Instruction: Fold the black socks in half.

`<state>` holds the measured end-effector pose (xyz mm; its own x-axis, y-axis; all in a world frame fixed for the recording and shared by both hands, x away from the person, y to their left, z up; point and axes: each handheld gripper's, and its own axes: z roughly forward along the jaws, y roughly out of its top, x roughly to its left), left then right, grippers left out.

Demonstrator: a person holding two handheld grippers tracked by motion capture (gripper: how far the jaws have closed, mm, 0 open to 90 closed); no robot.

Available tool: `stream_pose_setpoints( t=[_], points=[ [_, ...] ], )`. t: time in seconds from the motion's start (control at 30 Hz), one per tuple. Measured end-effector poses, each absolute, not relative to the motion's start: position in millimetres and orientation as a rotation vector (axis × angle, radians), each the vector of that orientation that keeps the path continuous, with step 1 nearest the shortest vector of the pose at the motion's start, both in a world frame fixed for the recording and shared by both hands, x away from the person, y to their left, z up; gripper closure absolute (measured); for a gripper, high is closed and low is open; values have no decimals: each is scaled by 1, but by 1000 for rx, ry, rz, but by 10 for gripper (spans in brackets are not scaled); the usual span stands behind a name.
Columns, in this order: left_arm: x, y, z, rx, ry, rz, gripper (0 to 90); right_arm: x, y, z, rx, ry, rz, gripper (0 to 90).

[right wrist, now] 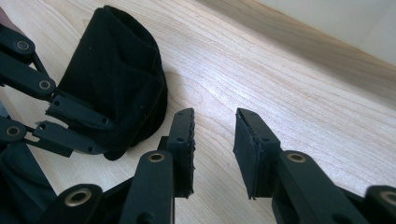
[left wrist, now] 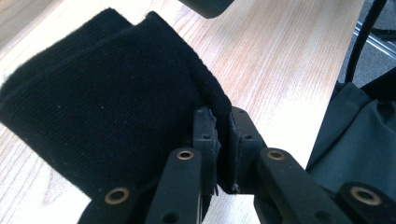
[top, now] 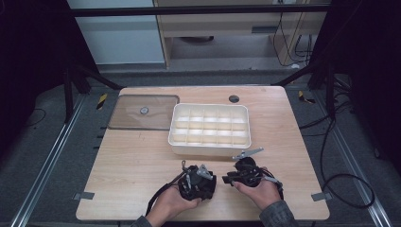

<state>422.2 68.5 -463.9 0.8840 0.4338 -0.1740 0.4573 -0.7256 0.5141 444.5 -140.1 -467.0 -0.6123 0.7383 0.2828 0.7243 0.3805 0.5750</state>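
1. Two grippers work at the near edge of the table (top: 142, 156), each held in one of the person's hands.
2. Left gripper (left wrist: 223, 140): jaws pressed together, clamped on the edge of the black cloth (left wrist: 102, 102). Seen from the high view, this gripper (top: 197, 182) sits just left of the other.
3. Right gripper (right wrist: 215, 144): jaws apart, nothing between them, pads hovering just beside the cloth (right wrist: 121, 88). High view position (top: 246, 172).
4. Black cloth: soft ribbed knit, folded into layers, matte surface. It lies on the table between the two grippers, one edge lifted by the clamped jaws.
5. Step in hand, as judged: folding or bunching the cloth into a compact bundle. The next move likely calls for the right gripper to close on the free side, gripping all layers so none slips.
6. Table: pale wood laminate with fine straight grain.
7. White tray (top: 210, 147): rigid, rectangular, divided into small compartments, all apparently vacant.
8. Clear lid (top: 127, 118): flat, smoky, translucent, lying left of the tray.
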Motion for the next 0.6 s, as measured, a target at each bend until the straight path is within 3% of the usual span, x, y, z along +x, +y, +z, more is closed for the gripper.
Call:
stream_pose_setpoints(
  t=[0.6],
  points=[
    [423, 66, -466, 2487, 652, -70, 823, 444, -141, -468, 1378, 2596, 1072, 681]
  ],
)
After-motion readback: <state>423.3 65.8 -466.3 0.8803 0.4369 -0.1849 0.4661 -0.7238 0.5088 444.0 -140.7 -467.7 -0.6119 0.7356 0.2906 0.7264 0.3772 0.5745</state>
